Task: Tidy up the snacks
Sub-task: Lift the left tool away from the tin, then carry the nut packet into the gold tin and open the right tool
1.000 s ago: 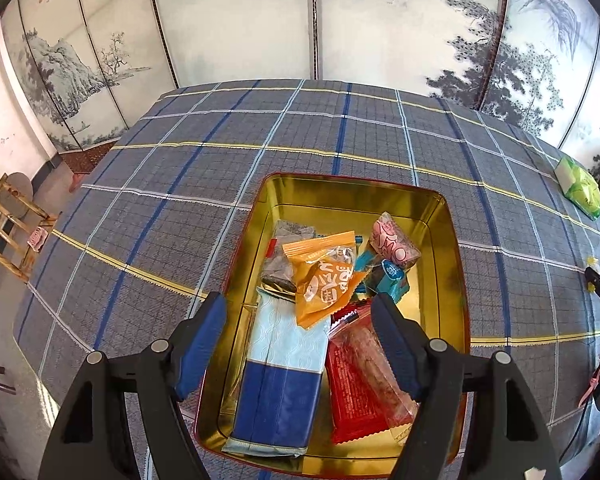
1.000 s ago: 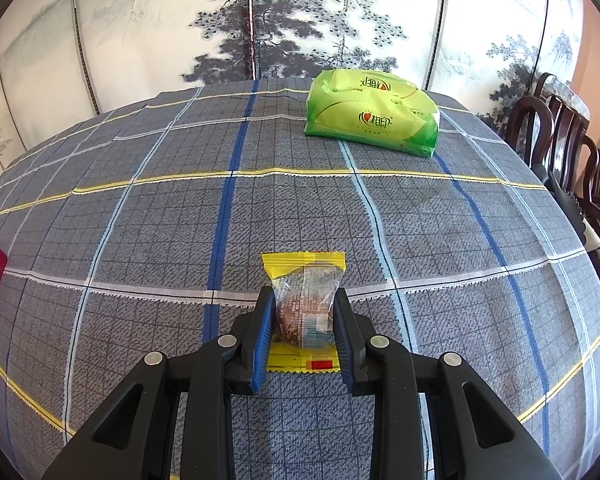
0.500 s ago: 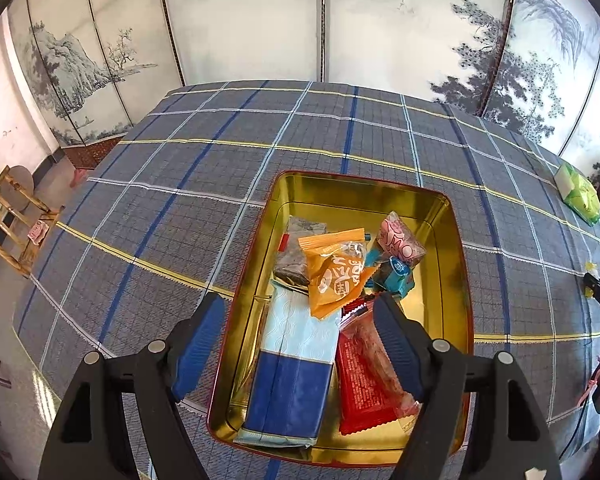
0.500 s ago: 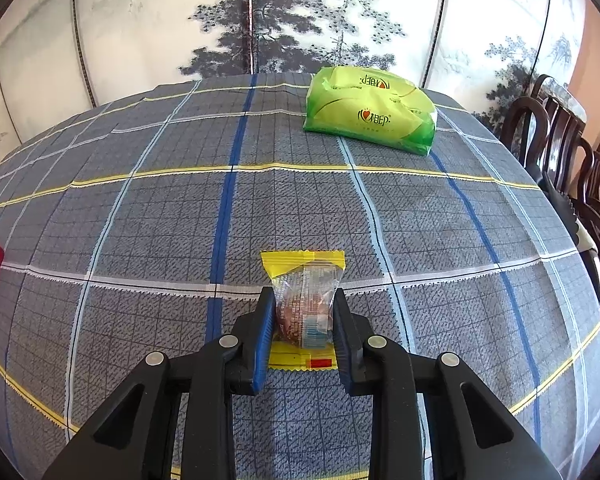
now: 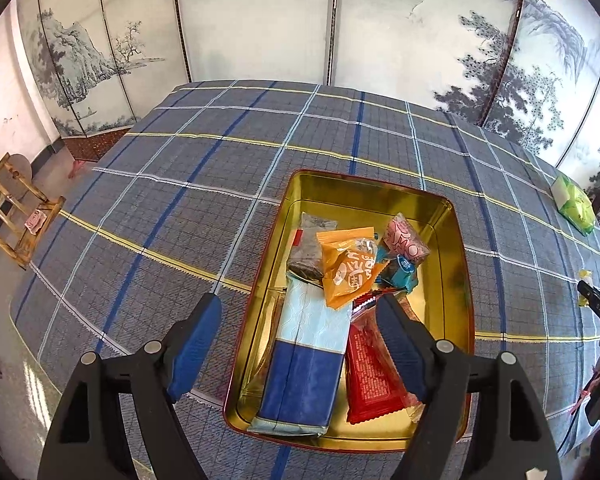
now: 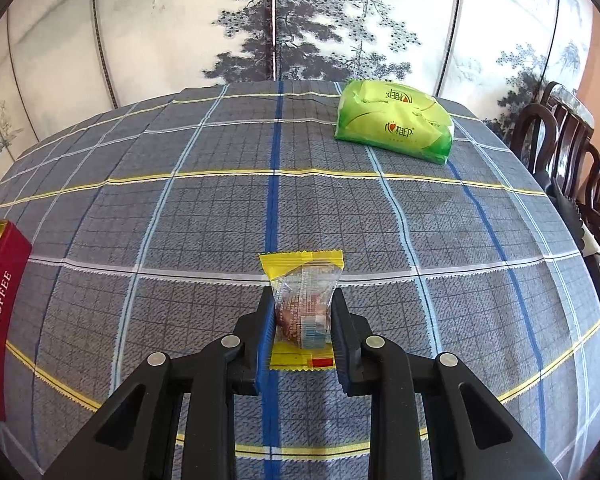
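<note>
A gold tin with a red rim sits on the plaid tablecloth and holds several wrapped snacks: a long blue and pale-blue pack, a red pack, an orange packet, a pink one. My left gripper hovers over the tin's near end, its jaws opening with nothing gripped between them. My right gripper is shut on a small clear snack packet with yellow ends, held just above the cloth. The tin's red side shows at the left edge of the right wrist view.
A green tissue pack lies at the far right of the table, also visible as the green tissue pack. Dark wooden chairs stand past the right edge. A small wooden stool stands on the floor left. Painted screens back the table.
The right gripper has risen slightly with the packet and drifted toward the tin, whose red side now shows more. The left gripper's jaws have widened a little and it has pulled back left.
</note>
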